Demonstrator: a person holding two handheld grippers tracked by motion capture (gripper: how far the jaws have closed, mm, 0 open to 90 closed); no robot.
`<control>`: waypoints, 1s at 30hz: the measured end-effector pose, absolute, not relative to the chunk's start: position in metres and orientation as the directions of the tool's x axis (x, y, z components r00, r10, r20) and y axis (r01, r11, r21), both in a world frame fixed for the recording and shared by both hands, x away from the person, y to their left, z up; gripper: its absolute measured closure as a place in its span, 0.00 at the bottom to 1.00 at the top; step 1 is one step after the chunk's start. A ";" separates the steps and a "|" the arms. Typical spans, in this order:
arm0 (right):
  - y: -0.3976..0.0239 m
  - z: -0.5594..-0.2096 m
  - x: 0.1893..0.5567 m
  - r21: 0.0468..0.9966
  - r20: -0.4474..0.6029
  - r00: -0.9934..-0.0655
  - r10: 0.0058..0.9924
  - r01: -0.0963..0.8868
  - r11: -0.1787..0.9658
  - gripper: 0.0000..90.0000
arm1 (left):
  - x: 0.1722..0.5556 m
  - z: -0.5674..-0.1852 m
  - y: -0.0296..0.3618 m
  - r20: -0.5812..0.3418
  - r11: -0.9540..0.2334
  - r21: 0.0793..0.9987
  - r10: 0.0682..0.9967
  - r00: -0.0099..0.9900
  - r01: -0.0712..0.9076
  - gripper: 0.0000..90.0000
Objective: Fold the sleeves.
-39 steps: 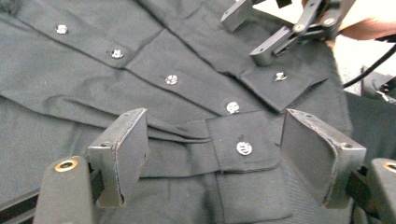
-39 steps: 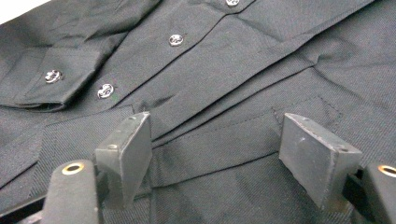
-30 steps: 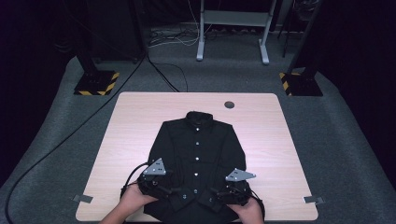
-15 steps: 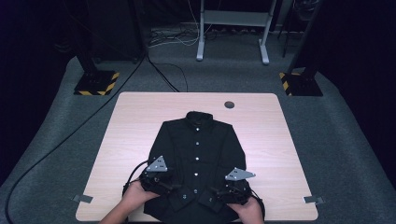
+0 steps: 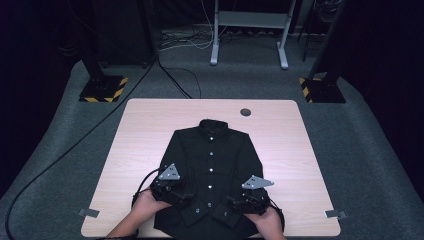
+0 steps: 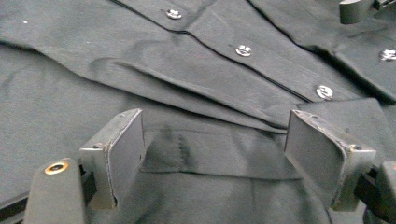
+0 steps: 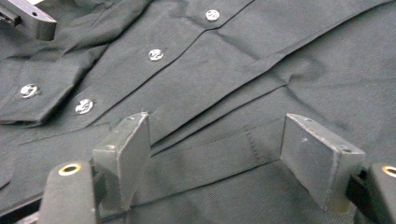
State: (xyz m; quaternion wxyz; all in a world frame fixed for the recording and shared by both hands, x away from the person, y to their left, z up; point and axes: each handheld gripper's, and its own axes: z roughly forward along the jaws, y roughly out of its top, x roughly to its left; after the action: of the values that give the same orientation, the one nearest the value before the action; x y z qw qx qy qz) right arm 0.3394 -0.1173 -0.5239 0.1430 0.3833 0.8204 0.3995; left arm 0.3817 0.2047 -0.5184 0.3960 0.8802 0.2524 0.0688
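A black button-up shirt (image 5: 212, 160) lies flat on the wooden table (image 5: 145, 130), collar away from me and sleeves folded in over the front. My left gripper (image 5: 186, 196) rests low over the shirt's lower left part, held by a hand. In the left gripper view my left gripper (image 6: 215, 140) stands open, with a flat band of shirt cloth (image 6: 187, 70) between the jaws and not pinched. My right gripper (image 5: 231, 204) sits over the lower right part. In the right gripper view my right gripper (image 7: 219, 140) is open too, astride a seam of the shirt (image 7: 261, 56).
A round cable hole (image 5: 245, 112) sits near the table's far edge. Tape marks (image 5: 88, 212) lie on the carpet by the near corners. Cables (image 5: 75, 145), two stands with striped bases (image 5: 102, 90) and a white desk frame (image 5: 247, 30) stand beyond the table.
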 end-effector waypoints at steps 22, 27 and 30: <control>-0.111 -0.530 0.371 0.726 0.023 -0.636 0.772 0.541 0.424 0.18 | 0.401 -0.530 0.199 0.007 -0.574 0.720 0.570 0.822 0.391 0.16; -0.109 -0.532 0.371 0.725 0.008 -0.643 0.766 0.531 0.438 0.15 | 0.400 -0.533 0.201 0.008 -0.564 0.730 0.572 0.820 0.386 0.15; -0.107 -0.533 0.371 0.722 0.007 -0.638 0.770 0.536 0.438 0.11 | 0.399 -0.534 0.202 0.011 -0.561 0.738 0.567 0.824 0.376 0.16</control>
State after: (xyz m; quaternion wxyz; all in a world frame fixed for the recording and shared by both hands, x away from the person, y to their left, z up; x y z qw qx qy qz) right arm 0.3705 -0.1070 -0.5329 0.1637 0.3925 0.8319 0.3565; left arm 0.3991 0.2019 -0.5341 0.3835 0.8746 0.2695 0.1242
